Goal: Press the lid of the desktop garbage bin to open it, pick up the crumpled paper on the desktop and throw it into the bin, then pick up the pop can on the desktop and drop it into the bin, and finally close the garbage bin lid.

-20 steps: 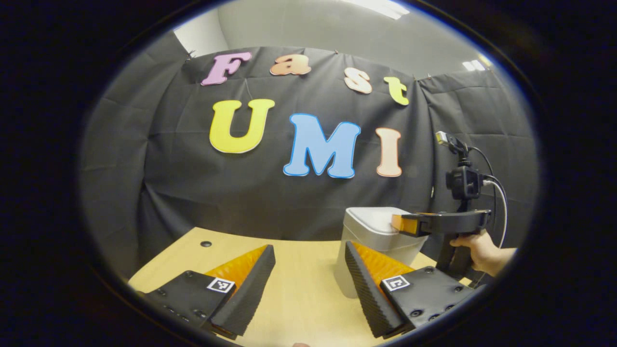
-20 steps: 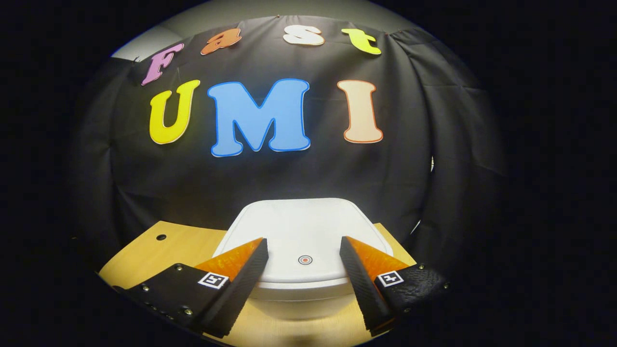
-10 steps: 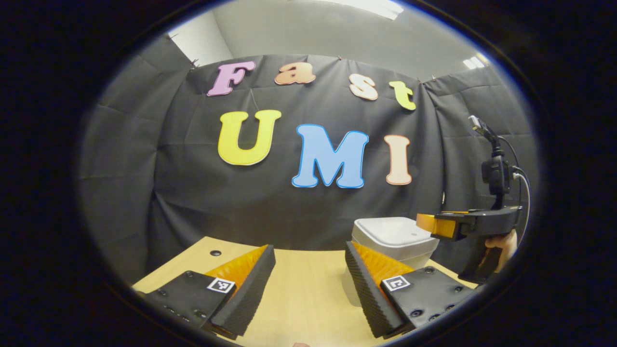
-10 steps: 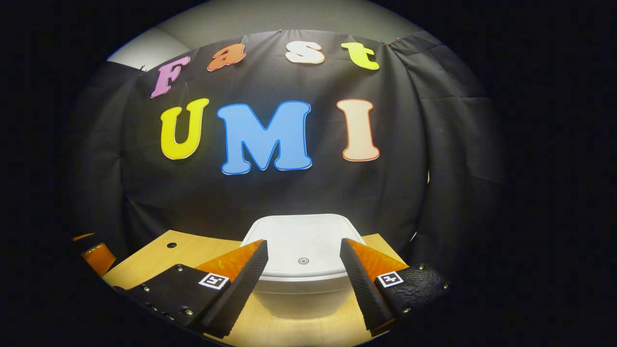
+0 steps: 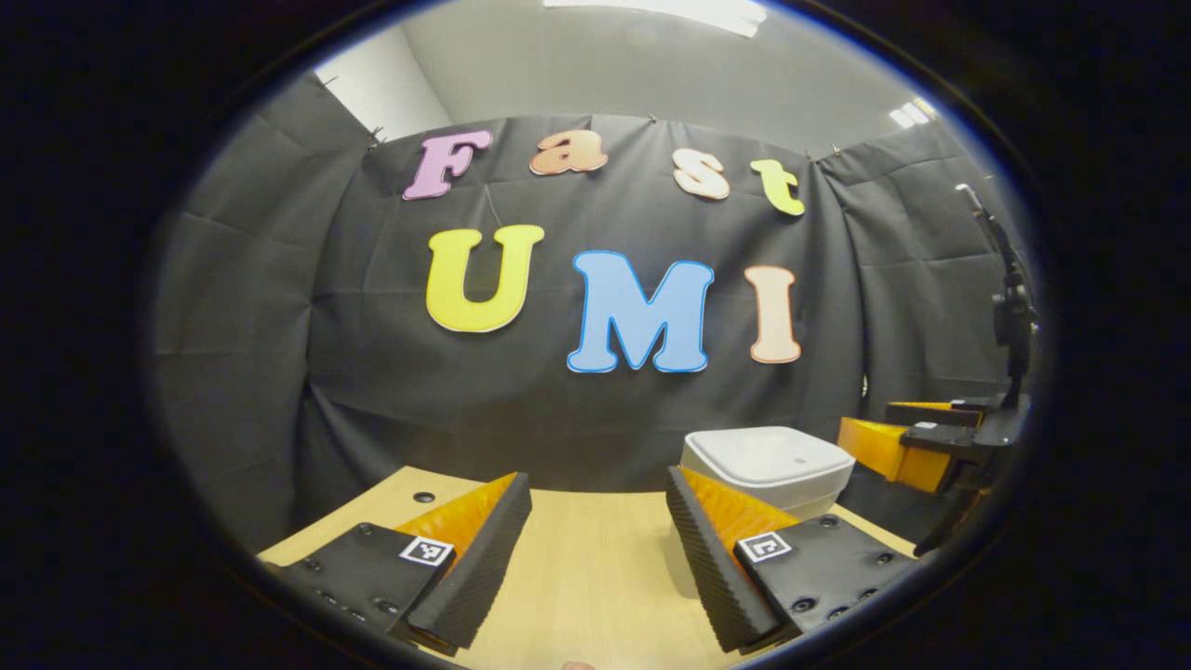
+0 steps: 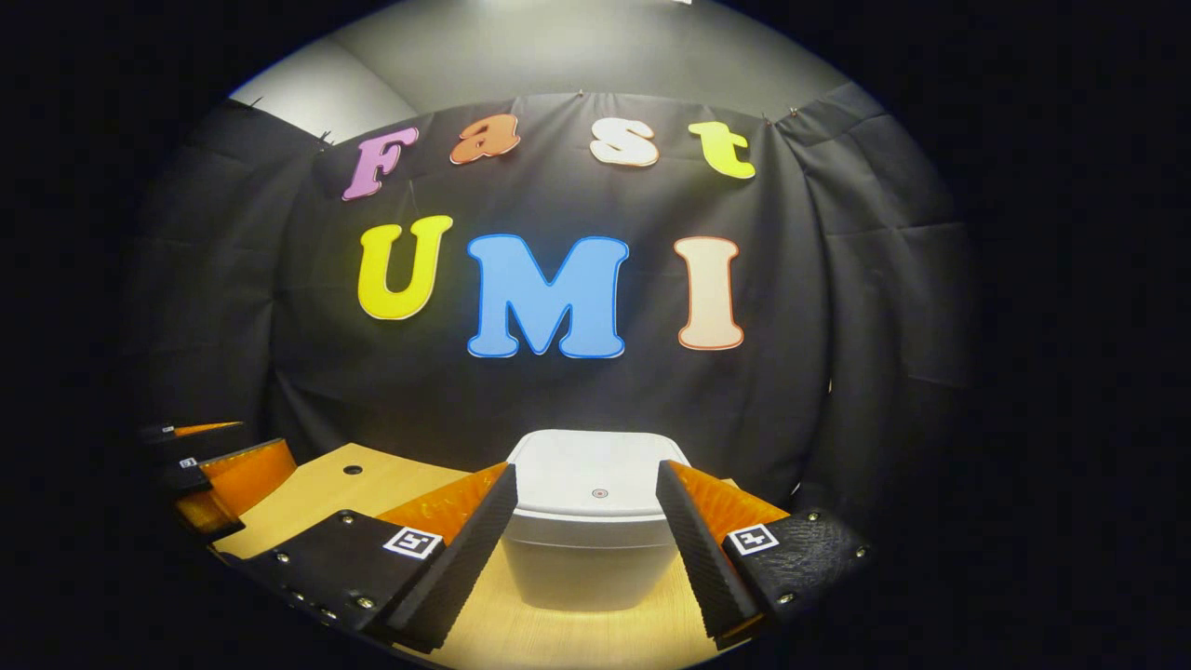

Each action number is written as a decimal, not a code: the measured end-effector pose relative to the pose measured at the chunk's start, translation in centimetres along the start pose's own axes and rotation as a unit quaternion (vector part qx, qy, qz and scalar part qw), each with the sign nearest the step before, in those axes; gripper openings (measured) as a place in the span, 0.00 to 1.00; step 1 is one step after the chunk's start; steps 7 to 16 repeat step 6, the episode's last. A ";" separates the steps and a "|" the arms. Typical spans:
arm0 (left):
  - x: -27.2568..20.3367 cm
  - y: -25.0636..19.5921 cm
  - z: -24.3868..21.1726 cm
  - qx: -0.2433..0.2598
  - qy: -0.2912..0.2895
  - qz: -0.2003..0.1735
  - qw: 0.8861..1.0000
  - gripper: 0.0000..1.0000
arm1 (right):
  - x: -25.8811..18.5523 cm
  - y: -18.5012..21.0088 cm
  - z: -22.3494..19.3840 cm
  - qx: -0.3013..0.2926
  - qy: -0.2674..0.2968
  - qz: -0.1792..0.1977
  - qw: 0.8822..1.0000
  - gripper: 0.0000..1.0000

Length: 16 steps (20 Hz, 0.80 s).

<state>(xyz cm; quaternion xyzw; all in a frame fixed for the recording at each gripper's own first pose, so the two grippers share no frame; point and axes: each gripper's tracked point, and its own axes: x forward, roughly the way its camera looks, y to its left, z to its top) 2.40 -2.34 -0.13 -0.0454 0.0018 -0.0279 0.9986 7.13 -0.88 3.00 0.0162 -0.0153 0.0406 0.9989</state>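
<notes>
My recording booth in a lab: black cloth wall, pale wooden desk, grey ceiling overhead.

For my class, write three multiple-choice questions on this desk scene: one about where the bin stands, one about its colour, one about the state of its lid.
1. Where does the bin stand?
A. on the wooden desk, near the black cloth wall
B. on the floor
C. on a shelf

2. What colour is the bin?
A. red
B. white
C. green

3. How is the lid now?
A. shut flat
B. propped open
C. taken off

Answers:
1 A: pale wood shows beneath and beside it.
2 B: its body and lid are both white.
3 A: the lid lies level on the rim, seen between the fingers of the open right claw.
</notes>
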 end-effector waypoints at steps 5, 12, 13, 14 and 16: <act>-0.1 -0.4 -0.4 -0.005 -0.004 0.018 1.000 0.95 | -1.7 0.0 0.6 -0.023 -0.026 0.011 0.999 0.95; -0.1 -0.6 -0.5 -0.004 -0.003 0.020 1.000 0.95 | -1.8 -0.1 0.8 -0.027 -0.028 0.013 0.999 0.96; -0.1 -0.6 -0.5 -0.004 -0.003 0.020 1.000 0.95 | -1.8 -0.1 0.8 -0.027 -0.028 0.013 0.999 0.96; -0.1 -0.6 -0.5 -0.004 -0.003 0.020 1.000 0.95 | -1.8 -0.1 0.8 -0.027 -0.028 0.013 0.999 0.96; -0.1 -0.6 -0.5 -0.004 -0.003 0.020 1.000 0.95 | -1.8 -0.1 0.8 -0.027 -0.028 0.013 0.999 0.96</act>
